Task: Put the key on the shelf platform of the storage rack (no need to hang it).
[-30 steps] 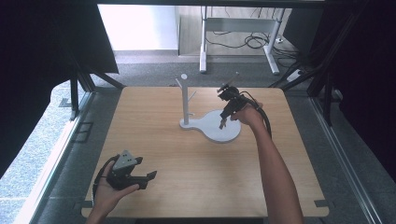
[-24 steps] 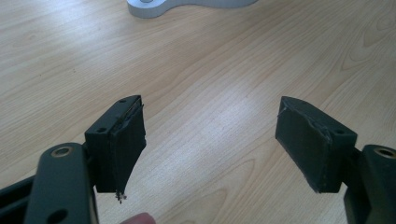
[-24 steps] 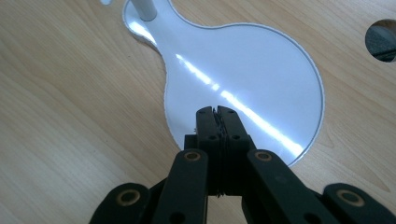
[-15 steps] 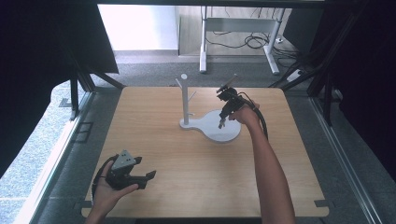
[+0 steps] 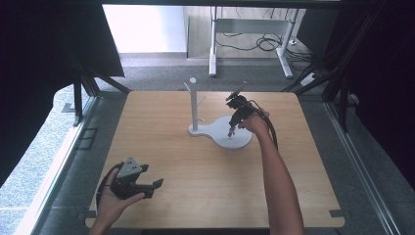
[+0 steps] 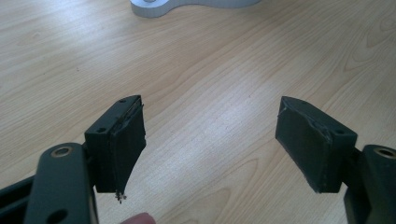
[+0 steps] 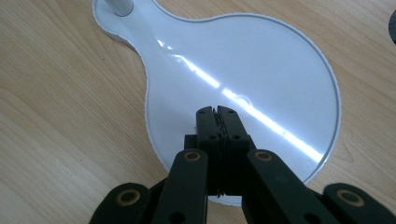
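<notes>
1. While the right claw (image 5: pixel 230 133) points down over the round part of the white stand base (image 5: pixel 241 142), its jaws are pressed fully together with nothing between them; the right gripper view shows the closed tips (image 7: pixel 217 113) just above the glossy white plate (image 7: pixel 261 70), and whether they touch it cannot be told.
2. The white stand sits on the far middle of the wooden counter (image 5: pixel 205 196). Its flat base is pear-shaped, with a narrow end that carries an upright post (image 5: pixel 195 105) and a wide round end toward the right.
3. The post stands straight, has short pegs branching from it and a round knob on top.
4. The right hand (image 5: pixel 254 123) grips the claw's body, the forearm reaching in from the near edge, a black cable looping beside the wrist.
5. The left claw (image 5: pixel 152 188) is near the counter's front left corner, held low in the left hand (image 5: pixel 113 203), well apart from the stand.
6. In the left gripper view its jaws stand wide open over bare wood, holding nothing, with the edge of the white base (image 6: pixel 187 5) visible far ahead.
</notes>
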Action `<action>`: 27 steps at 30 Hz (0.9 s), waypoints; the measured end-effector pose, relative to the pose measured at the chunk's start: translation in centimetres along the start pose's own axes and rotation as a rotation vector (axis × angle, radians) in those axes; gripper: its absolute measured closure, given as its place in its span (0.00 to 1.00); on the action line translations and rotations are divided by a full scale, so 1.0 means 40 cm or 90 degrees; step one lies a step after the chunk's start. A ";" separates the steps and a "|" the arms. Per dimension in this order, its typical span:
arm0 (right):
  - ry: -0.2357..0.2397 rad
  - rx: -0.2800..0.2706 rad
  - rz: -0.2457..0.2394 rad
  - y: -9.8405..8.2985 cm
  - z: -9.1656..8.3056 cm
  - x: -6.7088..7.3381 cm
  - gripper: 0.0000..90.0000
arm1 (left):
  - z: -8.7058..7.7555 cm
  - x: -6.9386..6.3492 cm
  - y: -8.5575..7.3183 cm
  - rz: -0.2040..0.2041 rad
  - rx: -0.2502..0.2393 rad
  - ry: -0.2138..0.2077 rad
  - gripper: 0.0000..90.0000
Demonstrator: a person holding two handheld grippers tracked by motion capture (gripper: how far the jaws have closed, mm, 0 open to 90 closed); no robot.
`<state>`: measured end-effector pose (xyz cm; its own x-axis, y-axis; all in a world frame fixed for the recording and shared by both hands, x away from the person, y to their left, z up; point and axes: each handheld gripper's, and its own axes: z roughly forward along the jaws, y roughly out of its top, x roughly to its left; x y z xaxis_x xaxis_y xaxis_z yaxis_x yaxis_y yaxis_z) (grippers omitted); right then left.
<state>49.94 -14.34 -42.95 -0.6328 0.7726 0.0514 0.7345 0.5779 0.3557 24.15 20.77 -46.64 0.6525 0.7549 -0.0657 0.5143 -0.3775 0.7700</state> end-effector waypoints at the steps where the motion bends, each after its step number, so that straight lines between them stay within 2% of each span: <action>1: -0.001 -0.001 0.001 -0.001 0.002 0.000 0.99 | 0.001 0.000 0.000 0.000 0.000 0.000 0.27; 20: -0.012 -0.007 0.009 -0.012 0.056 -0.007 0.98 | 0.005 -0.001 -0.001 0.002 0.005 -0.002 0.27; 22: -0.023 -0.007 0.005 -0.013 0.063 -0.009 0.98 | 0.009 -0.001 -0.002 0.002 0.007 -0.003 0.27; 27: -0.025 -0.008 0.017 -0.022 0.086 -0.016 0.98 | 0.014 -0.003 -0.003 0.004 0.012 -0.005 0.27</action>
<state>50.56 -14.43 -46.51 -0.6025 0.7977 0.0249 0.7479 0.5535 0.3664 24.34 20.43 -47.08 0.6600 0.7484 -0.0659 0.5205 -0.3921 0.7585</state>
